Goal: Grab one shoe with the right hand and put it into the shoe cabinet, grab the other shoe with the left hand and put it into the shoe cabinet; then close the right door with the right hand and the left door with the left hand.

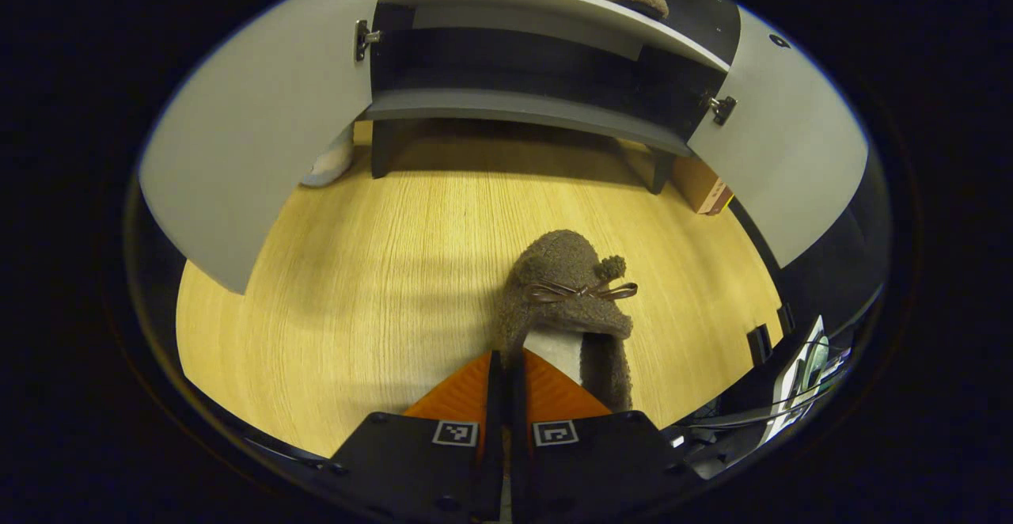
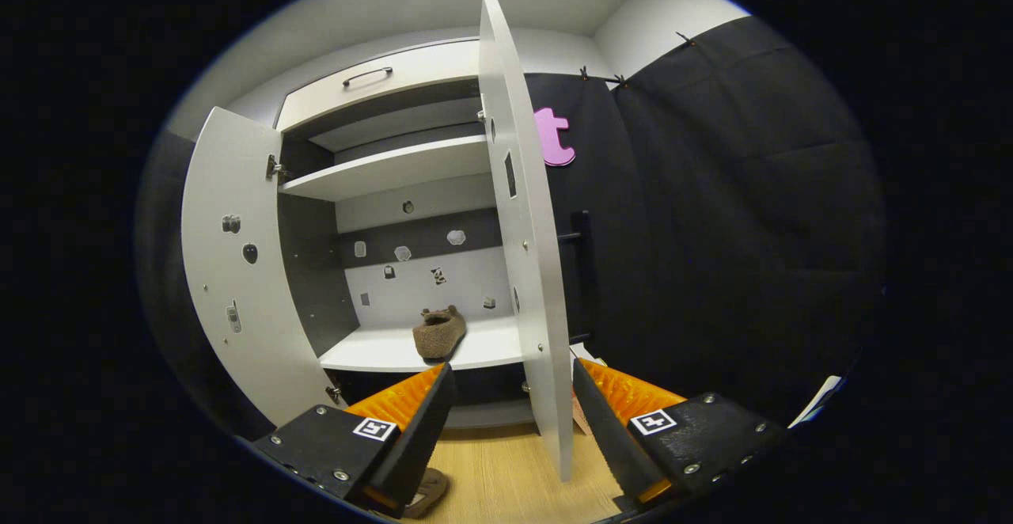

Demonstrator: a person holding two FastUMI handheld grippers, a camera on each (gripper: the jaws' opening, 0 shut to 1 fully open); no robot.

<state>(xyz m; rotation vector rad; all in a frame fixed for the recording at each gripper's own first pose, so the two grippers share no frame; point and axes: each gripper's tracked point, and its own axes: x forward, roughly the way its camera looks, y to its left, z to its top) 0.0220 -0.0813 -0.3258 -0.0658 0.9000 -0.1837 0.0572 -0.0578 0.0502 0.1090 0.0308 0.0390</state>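
1. Left gripper: fingers pinched on the heel collar of the brown slipper, which lies on the wood floor at 6 o'clock.
2. Right gripper: jaws wide apart, empty, straddling the right door edge.
3. Second slipper rests on the cabinet shelf; left door open at 9 o'clock.

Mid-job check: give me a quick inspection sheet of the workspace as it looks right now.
Surface: wooden floor, bare in front of the cabinet.
Job's things: one shoe on a shelf in the shoe cabinet; other shoe on the floor; left door and right door open.
Clutter: cardboard box by a cabinet leg.
Grippers: left gripper shut on the floor shoe's collar; right gripper open, astride the right door's edge.
Cables: nothing seen.
Surroundings: black cloth wall.
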